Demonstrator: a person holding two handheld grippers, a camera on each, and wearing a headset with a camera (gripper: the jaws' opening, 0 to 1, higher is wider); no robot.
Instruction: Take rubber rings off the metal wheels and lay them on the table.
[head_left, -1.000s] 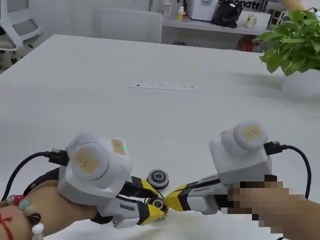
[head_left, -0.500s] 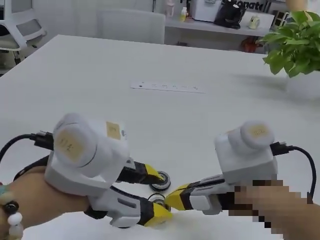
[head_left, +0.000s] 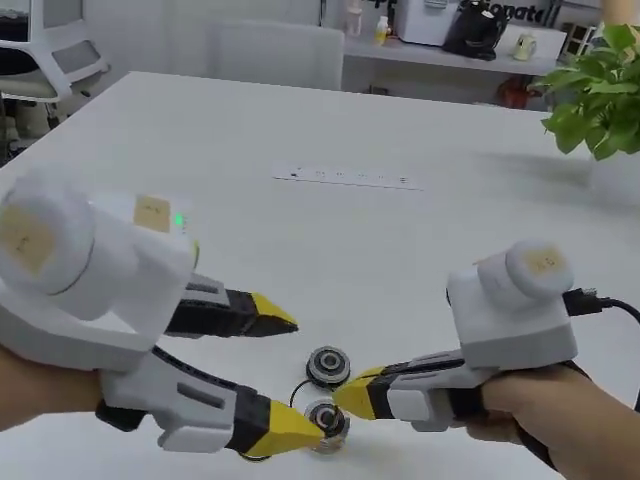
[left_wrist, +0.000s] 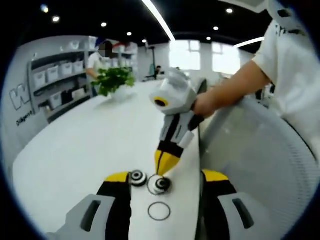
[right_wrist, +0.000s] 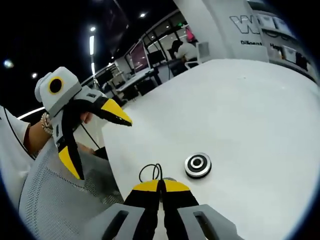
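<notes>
One rubber ring (left_wrist: 148, 211) lies loose on the white surface (head_left: 330, 240), beside two metal wheels.
The left gripper (head_left: 283, 370) has its jaws wide apart; in the left gripper view the ring lies between them, just short of the near wheel (head_left: 326, 420). The right gripper (head_left: 345, 397) has its jaws together, yellow tips at the near wheel. The far wheel (head_left: 328, 365) sits just beyond.

The yellow-tipped left claw (head_left: 302, 376) gapes wide above the white counter (head_left: 400, 250). The right claw (head_left: 340, 398), jaws pressed together, touches the nearer round metal wheel (head_left: 331, 419). A second black-rimmed metal wheel (head_left: 327, 365) lies just behind.
</notes>
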